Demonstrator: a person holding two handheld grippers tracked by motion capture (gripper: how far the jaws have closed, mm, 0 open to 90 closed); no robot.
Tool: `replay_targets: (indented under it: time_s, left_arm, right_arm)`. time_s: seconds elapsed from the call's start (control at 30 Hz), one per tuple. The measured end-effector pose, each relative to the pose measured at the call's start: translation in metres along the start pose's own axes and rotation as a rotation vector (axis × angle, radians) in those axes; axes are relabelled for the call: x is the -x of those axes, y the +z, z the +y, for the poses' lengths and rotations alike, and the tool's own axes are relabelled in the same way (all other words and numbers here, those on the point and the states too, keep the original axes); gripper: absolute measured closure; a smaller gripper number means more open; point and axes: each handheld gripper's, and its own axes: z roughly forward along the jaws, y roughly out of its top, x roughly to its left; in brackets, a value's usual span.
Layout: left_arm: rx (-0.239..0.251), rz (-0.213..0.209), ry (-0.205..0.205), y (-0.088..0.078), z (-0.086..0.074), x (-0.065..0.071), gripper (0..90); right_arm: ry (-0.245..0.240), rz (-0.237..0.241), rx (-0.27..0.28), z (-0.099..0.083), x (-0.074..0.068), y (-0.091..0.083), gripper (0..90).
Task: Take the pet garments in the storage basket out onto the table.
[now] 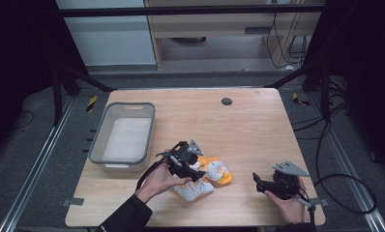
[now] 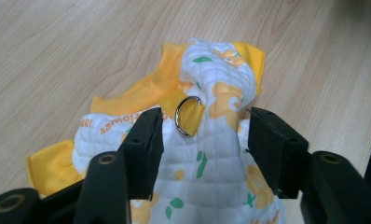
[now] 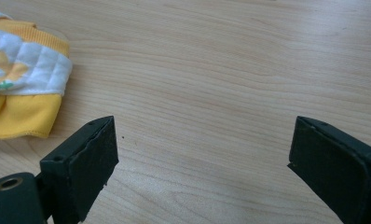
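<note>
A small quilted white garment (image 1: 214,175) with yellow trim and flower prints lies crumpled near the table's front middle. In the left gripper view a raised fold of the garment (image 2: 211,154) fills the gap between the jaws, and a metal D-ring (image 2: 189,115) on a yellow loop sits just past them. My left gripper (image 1: 194,169) (image 2: 204,133) is half closed and shut on that fold. My right gripper (image 1: 258,182) (image 3: 202,149) stands open over bare wood at the front right, apart from the garment's edge (image 3: 20,70).
A grey plastic bin (image 1: 97,140) with a white bottom stands at the table's left side. A round black cap (image 1: 226,101) is set in the wooden table (image 1: 248,125) near its far edge. Cables lie on the floor to the right.
</note>
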Motion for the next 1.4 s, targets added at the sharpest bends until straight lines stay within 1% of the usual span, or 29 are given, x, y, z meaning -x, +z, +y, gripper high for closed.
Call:
replay_targets:
  time_s: [0.1, 0.2, 0.23, 0.27, 0.3, 0.37, 0.43, 0.47, 0.5, 0.63, 0.77, 0.8, 0.83, 0.97, 1.0, 1.03, 1.13, 1.23, 1.27, 1.3, 1.37, 1.4]
  left_arm:
    - [0.029, 0.015, -0.003, -0.007, -0.002, 0.000, 38.9]
    - [0.057, 0.016, -0.014, -0.015, -0.005, -0.001, 35.4]
    - [0.068, 0.019, -0.018, -0.018, -0.006, -0.001, 35.4]
    - [0.091, 0.023, -0.023, -0.024, -0.009, -0.002, 33.5]
    - [0.091, 0.023, -0.023, -0.024, -0.009, -0.002, 32.7]
    - [0.111, 0.027, -0.035, -0.029, -0.012, -0.002, 32.0]
    - [0.136, 0.040, -0.045, -0.034, -0.016, -0.003, 30.8]
    - [0.156, 0.057, -0.047, -0.038, -0.020, -0.004, 29.0]
    - [0.156, 0.057, -0.047, -0.038, -0.020, -0.004, 28.0]
    - [0.210, 0.097, -0.055, -0.045, -0.029, -0.006, 25.9]
    - [0.253, 0.130, -0.083, -0.054, -0.041, -0.010, 24.4]
    - [0.277, 0.148, -0.099, -0.057, -0.047, -0.013, 23.3]
    - [0.277, 0.148, -0.099, -0.057, -0.047, -0.013, 22.8]
    - [0.319, 0.184, -0.127, -0.065, -0.061, -0.017, 22.5]
    - [0.343, 0.200, -0.142, -0.069, -0.069, -0.019, 22.3]
    - [0.343, 0.200, -0.142, -0.069, -0.069, -0.019, 22.1]
    - [0.367, 0.226, -0.158, -0.074, -0.081, -0.022, 22.0]
    - [0.377, 0.246, -0.181, -0.078, -0.094, -0.026, 22.0]
    - [0.394, 0.261, -0.200, -0.082, -0.101, -0.028, 21.9]
    - [0.394, 0.261, -0.200, -0.082, -0.101, -0.028, 21.9]
    - [0.404, 0.277, -0.213, -0.084, -0.109, -0.030, 21.9]
    - [0.407, 0.284, -0.220, -0.085, -0.112, -0.031, 21.9]
  right_arm:
    - [0.001, 0.000, -0.001, 0.000, 0.000, 0.000, 7.8]
    - [0.001, 0.000, 0.000, 0.000, 0.000, 0.000, 7.6]
    - [0.001, 0.000, 0.000, 0.000, 0.000, 0.000, 7.6]
    - [0.001, -0.001, -0.001, 0.000, 0.000, 0.000, 7.4]
    - [0.001, -0.001, -0.001, 0.000, 0.000, 0.000, 7.4]
    - [0.001, -0.001, -0.001, 0.000, 0.000, 0.000, 7.3]
    - [-0.007, -0.004, 0.001, -0.001, 0.000, 0.001, 7.2]
    - [-0.009, -0.006, 0.002, -0.001, 0.000, 0.001, 7.2]
    - [-0.009, -0.006, 0.002, -0.001, 0.000, 0.001, 7.2]
    - [-0.008, -0.008, 0.001, -0.001, 0.000, 0.001, 7.1]
    - [-0.007, -0.008, 0.001, -0.001, 0.001, 0.001, 7.1]
    - [-0.008, -0.008, 0.002, -0.001, 0.000, 0.001, 7.0]
    - [-0.008, -0.008, 0.002, -0.001, 0.000, 0.001, 7.0]
    - [-0.009, -0.008, 0.002, -0.001, 0.000, 0.001, 7.0]
    - [-0.009, -0.007, 0.002, -0.001, 0.000, 0.001, 6.9]
    - [-0.009, -0.007, 0.002, -0.001, 0.000, 0.001, 6.9]
    - [-0.008, -0.004, 0.001, -0.001, 0.000, 0.001, 6.8]
    - [-0.008, -0.004, 0.002, -0.001, 0.000, 0.001, 6.8]
    - [-0.009, -0.005, 0.002, -0.001, 0.000, 0.001, 6.8]
    - [-0.009, -0.005, 0.002, -0.001, 0.000, 0.001, 6.8]
    - [-0.004, -0.002, 0.001, -0.001, -0.001, 0.001, 6.8]
    - [-0.010, -0.004, 0.003, -0.001, 0.000, 0.001, 6.8]
